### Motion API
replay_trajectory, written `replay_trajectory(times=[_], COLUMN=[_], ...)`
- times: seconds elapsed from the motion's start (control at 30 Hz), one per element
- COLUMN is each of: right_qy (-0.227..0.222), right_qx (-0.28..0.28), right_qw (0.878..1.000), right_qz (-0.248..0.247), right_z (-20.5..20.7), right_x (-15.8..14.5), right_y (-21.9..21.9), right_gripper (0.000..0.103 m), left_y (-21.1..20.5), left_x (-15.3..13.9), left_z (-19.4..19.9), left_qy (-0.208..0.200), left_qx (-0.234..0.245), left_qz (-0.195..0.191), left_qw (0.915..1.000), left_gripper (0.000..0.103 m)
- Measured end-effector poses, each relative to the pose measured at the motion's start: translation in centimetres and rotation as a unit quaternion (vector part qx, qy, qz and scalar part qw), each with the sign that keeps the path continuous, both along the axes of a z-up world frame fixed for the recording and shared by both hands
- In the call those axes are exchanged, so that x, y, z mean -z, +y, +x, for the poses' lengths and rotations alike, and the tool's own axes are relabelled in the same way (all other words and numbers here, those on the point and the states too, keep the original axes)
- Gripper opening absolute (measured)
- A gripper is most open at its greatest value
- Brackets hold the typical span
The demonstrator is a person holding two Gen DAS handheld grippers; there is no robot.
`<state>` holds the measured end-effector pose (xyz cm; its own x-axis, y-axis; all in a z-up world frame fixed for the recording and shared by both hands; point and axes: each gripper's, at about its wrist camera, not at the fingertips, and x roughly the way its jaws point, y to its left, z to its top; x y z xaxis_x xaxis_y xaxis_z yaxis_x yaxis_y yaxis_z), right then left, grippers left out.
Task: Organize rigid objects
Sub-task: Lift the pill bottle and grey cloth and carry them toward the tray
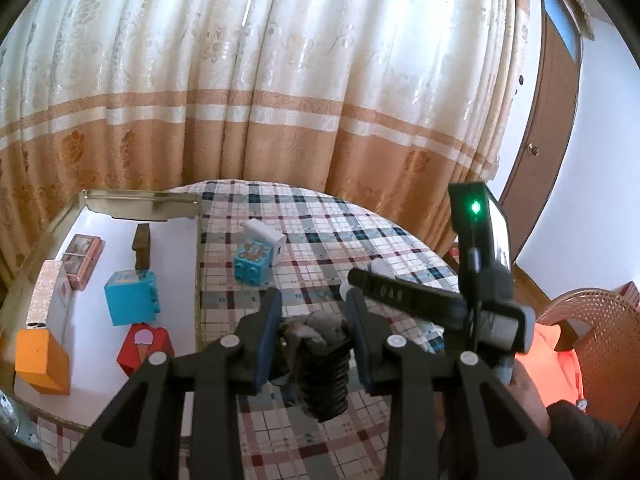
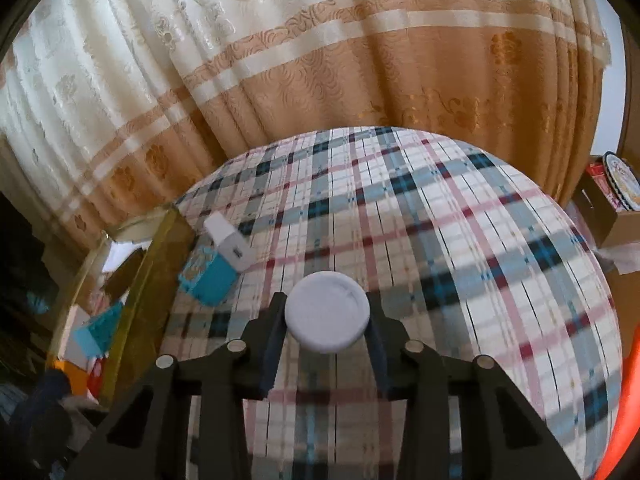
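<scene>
White disc (image 2: 327,311), lower centre of the right wrist frame, sits clamped between the right gripper (image 2: 327,330) jaws, while the left gripper (image 1: 313,320) jaws pinch a dark ribbed piece (image 1: 323,376); either could slip, judging by the shallow holds.

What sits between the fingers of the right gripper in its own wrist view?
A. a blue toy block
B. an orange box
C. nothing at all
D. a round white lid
D: in the right wrist view the right gripper has a round white lid between its two fingers, above the checked tablecloth.
</scene>
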<state>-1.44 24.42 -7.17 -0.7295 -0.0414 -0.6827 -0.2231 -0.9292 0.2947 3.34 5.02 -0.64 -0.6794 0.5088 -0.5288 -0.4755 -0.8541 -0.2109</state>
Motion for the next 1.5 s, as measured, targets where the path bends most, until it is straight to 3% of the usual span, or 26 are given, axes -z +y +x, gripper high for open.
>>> replay_trajectory(times=[0.07, 0.23, 0.3, 0.77, 1.0, 1.3, 1.5], right_qy=[-0.007, -0.046, -0.041, -0.059, -0.074, -0.067, -0.049], right_qx=[-0.007, -0.01, -0.011, -0.016, -0.02, -0.019, -0.013], right_qw=[1.0, 0.999, 0.999, 0.997, 0.993, 0.996, 0.999], right_qz=[0.018, 0.006, -0.001, 0.044, 0.09, 0.064, -0.012], right_z=[0.3, 1.9, 2.8, 2.7, 2.5, 2.8, 4.3], right_x=[0.2, 1.6, 1.5, 1.6, 1.7, 1.6, 1.7], right_y=[-0.8, -0.5, -0.4, -1.1, -2.4, -1.9, -0.7], right_gripper=[0.04, 0.04, 0.04, 0.04, 0.041, 0.039, 0.039], left_y=[0.2, 0.7, 1.1, 0.2, 0.1, -0.9, -0.8], left_x=[0.2, 1.3, 1.9, 4.5, 5.8, 6.4, 5.6], left_z=[0.0, 0.6, 0.8, 1.5, 1.8, 1.7, 2.0], left_qy=[-0.003, -0.018, -0.023, -0.076, -0.11, -0.131, -0.117], left_qx=[-0.004, 0.005, 0.009, 0.009, 0.006, 0.009, 0.019], left_qz=[-0.016, -0.042, -0.054, -0.068, -0.078, -0.046, -0.033], left_qw=[0.9999, 0.9989, 0.9982, 0.9948, 0.9909, 0.9902, 0.9924], left_gripper=[0.033, 0.033, 0.033, 0.033, 0.048, 0.048, 0.048])
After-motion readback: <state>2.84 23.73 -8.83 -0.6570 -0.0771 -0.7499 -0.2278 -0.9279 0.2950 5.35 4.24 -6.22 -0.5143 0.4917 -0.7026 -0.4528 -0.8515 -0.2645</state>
